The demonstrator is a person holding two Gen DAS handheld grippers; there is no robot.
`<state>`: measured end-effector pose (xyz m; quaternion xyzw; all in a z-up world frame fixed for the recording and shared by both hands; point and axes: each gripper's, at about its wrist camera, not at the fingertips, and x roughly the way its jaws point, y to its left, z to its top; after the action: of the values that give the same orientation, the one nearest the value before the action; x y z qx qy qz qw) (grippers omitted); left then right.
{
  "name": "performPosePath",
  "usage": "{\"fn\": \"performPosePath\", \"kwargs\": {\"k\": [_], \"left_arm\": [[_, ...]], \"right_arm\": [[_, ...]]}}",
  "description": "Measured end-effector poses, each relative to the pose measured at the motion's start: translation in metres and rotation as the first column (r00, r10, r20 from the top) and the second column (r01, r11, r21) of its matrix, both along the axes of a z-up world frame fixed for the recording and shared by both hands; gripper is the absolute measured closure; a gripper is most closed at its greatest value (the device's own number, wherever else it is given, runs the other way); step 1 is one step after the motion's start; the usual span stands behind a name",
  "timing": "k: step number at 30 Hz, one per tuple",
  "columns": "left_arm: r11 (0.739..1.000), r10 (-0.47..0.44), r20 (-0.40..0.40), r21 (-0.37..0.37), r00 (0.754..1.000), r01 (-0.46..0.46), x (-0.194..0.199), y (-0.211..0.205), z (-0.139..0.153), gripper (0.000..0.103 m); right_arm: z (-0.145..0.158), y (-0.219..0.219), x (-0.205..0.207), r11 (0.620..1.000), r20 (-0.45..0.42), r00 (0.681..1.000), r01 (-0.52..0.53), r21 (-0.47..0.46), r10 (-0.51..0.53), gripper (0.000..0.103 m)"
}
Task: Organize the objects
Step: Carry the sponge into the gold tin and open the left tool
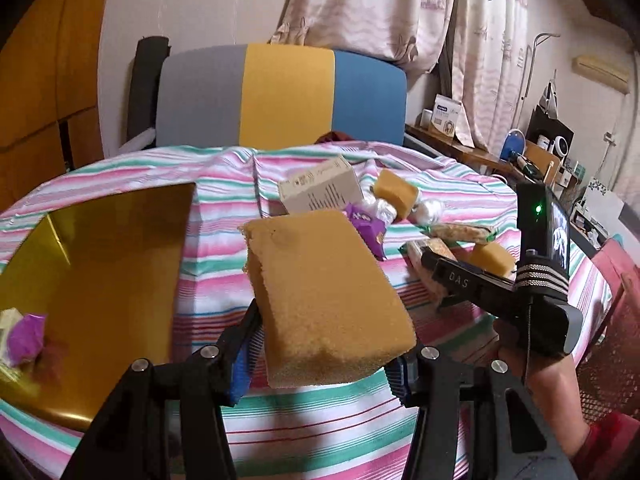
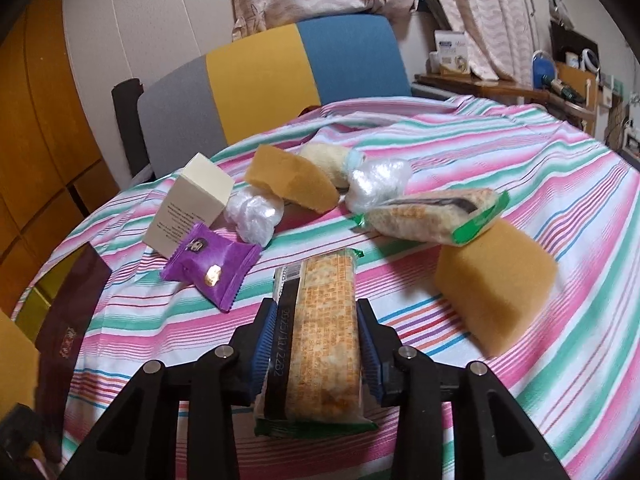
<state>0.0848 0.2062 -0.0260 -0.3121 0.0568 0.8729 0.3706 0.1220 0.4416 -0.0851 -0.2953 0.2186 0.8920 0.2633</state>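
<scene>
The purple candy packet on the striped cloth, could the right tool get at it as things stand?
Probably not yet. The purple candy packet lies uncovered just ahead-left of the right tool, with open cloth between, but that tool is shut on a cracker pack and would have to drop it first.

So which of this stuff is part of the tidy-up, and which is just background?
Job:
left gripper clamping sponge
right gripper clamping cracker pack
gold box
purple sachet
white carton

Background:
chair
curtains
</scene>
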Motion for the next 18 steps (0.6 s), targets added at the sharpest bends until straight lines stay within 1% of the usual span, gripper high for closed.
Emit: {"fn": "performPosePath", "kwargs": {"k": [2, 3, 4, 7, 10, 12, 13, 15, 16, 18], "left_arm": [[1.000, 0.008, -0.005, 0.008, 1.000, -0.008, -0.001, -0.006, 0.004, 0.049], [1.000, 0.015, -0.007, 0.015, 1.000, -0.015, -0.002, -0.010, 0.007, 0.048], [1.000, 0.021, -0.008, 0.019, 1.000, -0.021, -0.003, -0.013, 0.008, 0.048], [0.999, 0.048, -0.001, 0.023, 0.999, -0.048, -0.009, -0.023, 0.011, 0.048], [0.997, 0.076, 0.015, 0.028, 0.997, -0.077, -0.016, -0.034, 0.011, 0.048], [0.995, 0.098, 0.021, 0.027, 0.995, -0.098, -0.020, -0.042, 0.011, 0.048], [0.994, 0.105, 0.023, 0.027, 0.994, -0.105, -0.021, -0.045, 0.011, 0.048], [0.992, 0.122, 0.025, 0.025, 0.992, -0.123, -0.024, -0.052, 0.011, 0.048], [0.992, 0.127, 0.026, 0.023, 0.992, -0.128, -0.026, -0.055, 0.011, 0.048], [0.991, 0.135, 0.024, 0.013, 0.991, -0.135, -0.028, -0.060, 0.011, 0.048]], "right_arm": [[-0.001, 0.001, 0.003, 1.000, -0.010, 1.000, 0.008, -0.014, -0.008, 0.060], [-0.002, 0.003, 0.003, 1.000, -0.010, 1.000, 0.006, -0.027, -0.006, 0.056], [-0.004, 0.004, 0.003, 0.999, -0.006, 1.000, 0.003, -0.044, -0.003, 0.055], [-0.004, 0.002, 0.003, 0.999, -0.007, 1.000, 0.001, -0.044, -0.002, 0.054], [-0.004, -0.003, 0.000, 1.000, 0.024, 1.000, -0.003, -0.024, 0.003, 0.054], [-0.004, -0.009, -0.006, 1.000, 0.074, 0.997, -0.002, 0.014, 0.001, 0.053], [-0.004, -0.012, -0.009, 0.999, 0.099, 0.995, -0.006, 0.034, 0.002, 0.052], [-0.005, -0.025, -0.019, 0.993, 0.173, 0.985, -0.028, 0.111, 0.008, 0.052], [-0.005, -0.029, -0.021, 0.990, 0.187, 0.982, -0.041, 0.131, 0.016, 0.054], [-0.004, -0.037, -0.025, 0.983, 0.208, 0.978, -0.066, 0.171, 0.030, 0.055]]}}
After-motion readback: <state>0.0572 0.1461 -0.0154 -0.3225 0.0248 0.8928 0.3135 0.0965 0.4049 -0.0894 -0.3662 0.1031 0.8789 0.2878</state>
